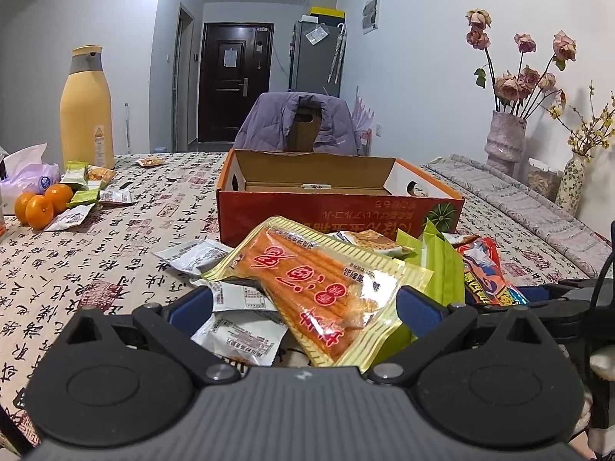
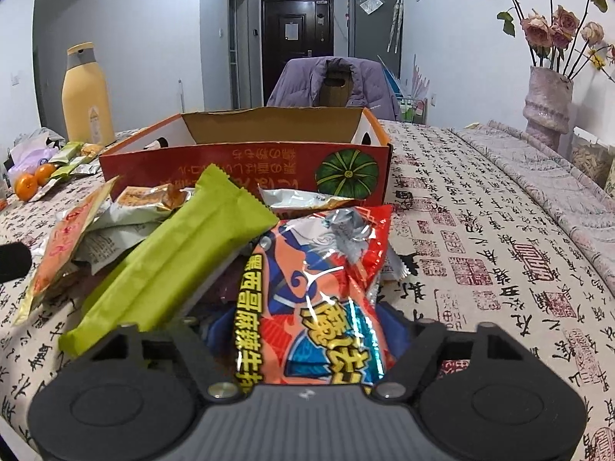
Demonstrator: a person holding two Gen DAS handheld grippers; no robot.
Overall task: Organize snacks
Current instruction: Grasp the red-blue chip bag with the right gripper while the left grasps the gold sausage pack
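Orange snack packet (image 1: 326, 288) lies between the left claw (image 1: 303, 303) fingers.

- I see the box (image 1: 338, 207) standing mid-table (image 1: 115, 269), the snack pile (image 1: 330, 280) just before it.
- Behind the box stands a chair (image 1: 303, 123).
- Far left on the table: a bottle (image 1: 86, 111), with oranges (image 1: 38, 203) and more packets (image 1: 92, 188) before it.
- At the right stand vases (image 1: 503, 142).

the right gripper (image 2: 307, 330) fingertips are covered by the red snack packet (image 2: 319, 292) — its lower end is hidden behind the gripper body.
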